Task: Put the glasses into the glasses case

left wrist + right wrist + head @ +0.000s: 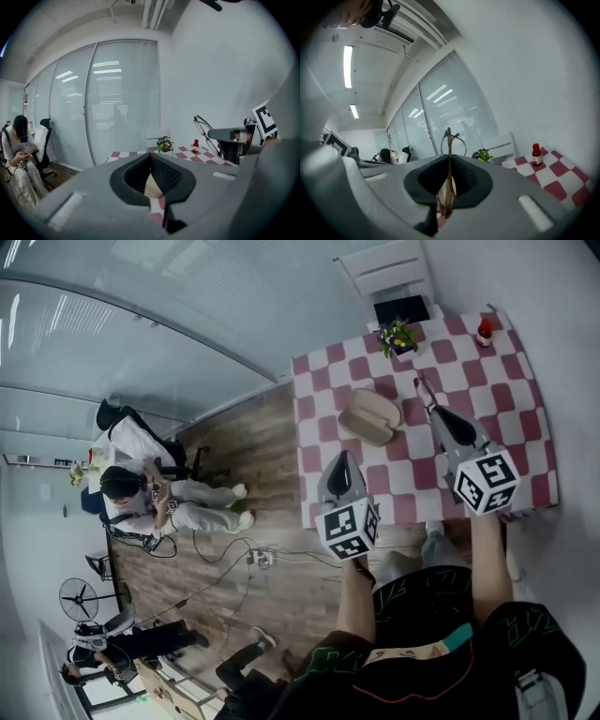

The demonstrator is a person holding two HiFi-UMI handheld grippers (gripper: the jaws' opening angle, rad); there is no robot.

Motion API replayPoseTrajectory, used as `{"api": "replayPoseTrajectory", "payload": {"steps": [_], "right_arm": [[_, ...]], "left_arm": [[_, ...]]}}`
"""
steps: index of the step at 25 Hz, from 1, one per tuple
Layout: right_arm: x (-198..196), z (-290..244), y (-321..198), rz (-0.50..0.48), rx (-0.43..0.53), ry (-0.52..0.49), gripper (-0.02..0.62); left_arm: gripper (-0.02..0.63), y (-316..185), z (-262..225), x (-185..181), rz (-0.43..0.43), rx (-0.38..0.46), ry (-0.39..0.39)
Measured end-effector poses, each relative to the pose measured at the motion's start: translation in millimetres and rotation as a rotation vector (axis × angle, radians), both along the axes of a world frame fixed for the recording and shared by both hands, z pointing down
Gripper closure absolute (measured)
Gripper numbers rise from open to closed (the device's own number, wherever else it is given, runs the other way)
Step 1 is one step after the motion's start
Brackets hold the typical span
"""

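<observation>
A beige glasses case [370, 415] lies open on the checked tablecloth [511, 381]. My right gripper [427, 395] hovers to the right of the case and is shut on the thin-framed glasses [422, 383]. In the right gripper view the glasses [449, 140] stand edge-on between the closed jaws of that gripper [448, 157], lenses sticking up past the tips. My left gripper [344, 457] hangs over the table's near edge, just short of the case, its jaws together with nothing in them. The left gripper view shows the left gripper [150, 157], the right gripper [229, 136] and the glasses [206, 131].
A small pot of flowers [397, 337] and a red bottle [485, 331] stand at the table's far side, with a white chair [394, 277] behind them. A seated person [141, 488] is off to the left on the wooden floor, with cables nearby.
</observation>
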State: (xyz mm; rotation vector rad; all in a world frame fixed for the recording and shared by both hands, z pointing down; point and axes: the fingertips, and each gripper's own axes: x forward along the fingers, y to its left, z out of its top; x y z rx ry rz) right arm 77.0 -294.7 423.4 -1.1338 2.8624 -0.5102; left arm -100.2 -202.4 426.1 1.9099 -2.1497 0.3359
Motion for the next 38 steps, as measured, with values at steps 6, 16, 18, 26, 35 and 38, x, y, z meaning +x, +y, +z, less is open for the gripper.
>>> {"api": "replayPoseTrajectory", "payload": {"steps": [6,16,18,26,35,38], "right_arm": [[9,-24,-12,0.006,0.047,-0.022,0.577],[18,-62,-28,0.025,0.133,-0.039,0.577],[14,-65,-30,0.018,0.142,-0.034,0.577],[-8,-63,-38,-0.008,0.149,-0.014,0.577],[-25,-42,-53,-0.014,0.093,-0.011,0.577],[-35,-30,-56,-0.022,0.069,-0.007,0.577]], "left_arm": [[0.597,-10,-14,-7,-0.021,0.023,-0.024],[0.597,-27,-50,-10,-0.023,0.124,-0.038],[0.597,-29,-51,-12,-0.026,0.130,-0.035],[0.597,-35,-41,-30,-0.053,0.132,-0.009],[0.597,-42,-17,-47,-0.077,0.073,-0.009],[0.597,-44,-5,-50,-0.071,0.043,-0.005]]}}
